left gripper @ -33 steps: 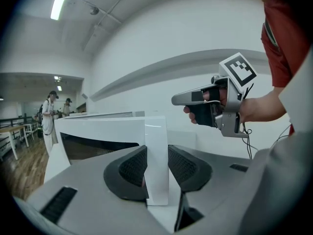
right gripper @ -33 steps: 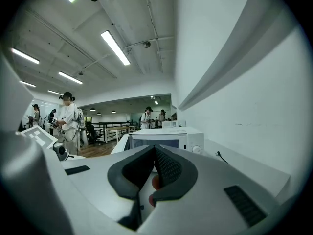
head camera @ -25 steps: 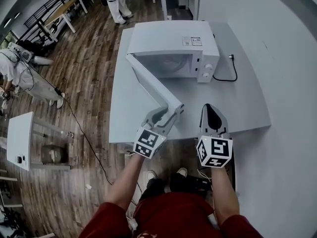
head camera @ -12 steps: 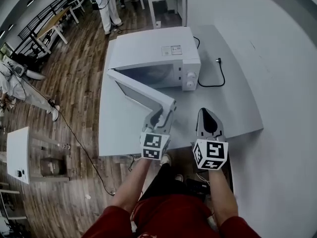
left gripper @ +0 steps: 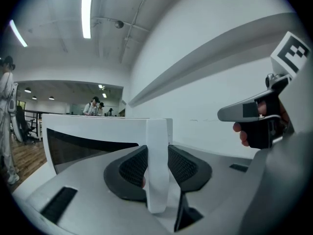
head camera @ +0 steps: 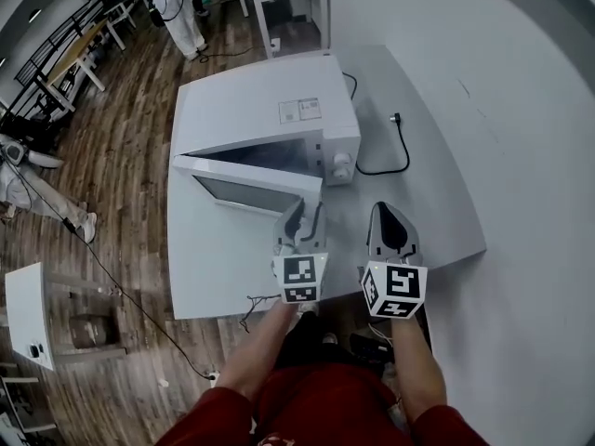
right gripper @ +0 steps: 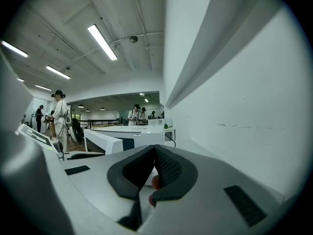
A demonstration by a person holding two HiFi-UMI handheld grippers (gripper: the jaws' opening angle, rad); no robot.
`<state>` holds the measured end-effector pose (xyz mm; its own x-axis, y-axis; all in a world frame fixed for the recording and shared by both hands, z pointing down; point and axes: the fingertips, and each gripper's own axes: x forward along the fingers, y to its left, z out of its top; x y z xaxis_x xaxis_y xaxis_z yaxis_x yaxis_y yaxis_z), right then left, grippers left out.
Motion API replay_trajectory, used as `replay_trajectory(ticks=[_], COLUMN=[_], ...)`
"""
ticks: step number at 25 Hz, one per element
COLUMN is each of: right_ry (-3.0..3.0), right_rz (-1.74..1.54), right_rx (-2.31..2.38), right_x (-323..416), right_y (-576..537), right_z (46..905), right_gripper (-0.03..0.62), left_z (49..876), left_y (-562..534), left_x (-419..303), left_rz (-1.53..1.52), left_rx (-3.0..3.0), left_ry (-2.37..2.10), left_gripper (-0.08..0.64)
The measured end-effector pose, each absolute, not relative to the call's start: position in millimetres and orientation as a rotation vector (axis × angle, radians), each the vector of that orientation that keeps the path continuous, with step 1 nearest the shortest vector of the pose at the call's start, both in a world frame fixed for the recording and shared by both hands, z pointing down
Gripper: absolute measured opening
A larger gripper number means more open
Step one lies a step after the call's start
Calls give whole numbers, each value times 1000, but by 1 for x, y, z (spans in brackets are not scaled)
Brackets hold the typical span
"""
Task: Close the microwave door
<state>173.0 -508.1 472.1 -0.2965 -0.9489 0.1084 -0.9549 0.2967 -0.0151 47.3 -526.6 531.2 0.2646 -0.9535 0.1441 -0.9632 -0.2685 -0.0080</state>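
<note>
- Writing first: the only label I can spot is a small pale sticker point(head camera: 300, 111) on top of the microwave point(head camera: 256, 96). The print on it is way too tiny to read.
- The cubes point(head camera: 299, 279) on the back of both hand-held grippers carry black-and-white square markers. They're just patterns, not text.
- The microwave is a plain white box on the table point(head camera: 218, 263), straight ahead of the left hand-held gripper point(head camera: 303, 214). Two round knobs point(head camera: 341, 160) sit on its front right, just beyond that gripper's tips.
- The microwave door point(head camera: 244, 171) has a white frame around a dark window. It's hinged on the left and stands partly open at a narrow angle, with its free edge pointing toward the left hand-held gripper.
- The left hand-held gripper is clamped on that free edge. In the left gripper view the white door edge stands upright between the two dark ribbed pads point(left gripper: 133, 166), both pressed against it.
- The right hand-held gripper point(head camera: 389, 212) hovers over the near part of the table, just to the right of the left one. Its jaws are closed together, tips meeting.
- A black power cord point(head camera: 386, 165) with its plug point(head camera: 395, 118) lies on the table ahead of the right hand-held gripper, to the right of the microwave.
</note>
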Motion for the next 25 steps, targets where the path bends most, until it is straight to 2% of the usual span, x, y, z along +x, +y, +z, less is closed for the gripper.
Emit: replay_trajectory(ticks=[25], right_ry=[-2371], right_rz=[163], right_rx=[1858], right_x=[166], right_y=[-600], right_z=[491], right_gripper=[25], left_z=[530], left_y=[-626], left_x=[56], left_rz=[124], left_rx=[2446], left_ry=[-1826], left_gripper=[149])
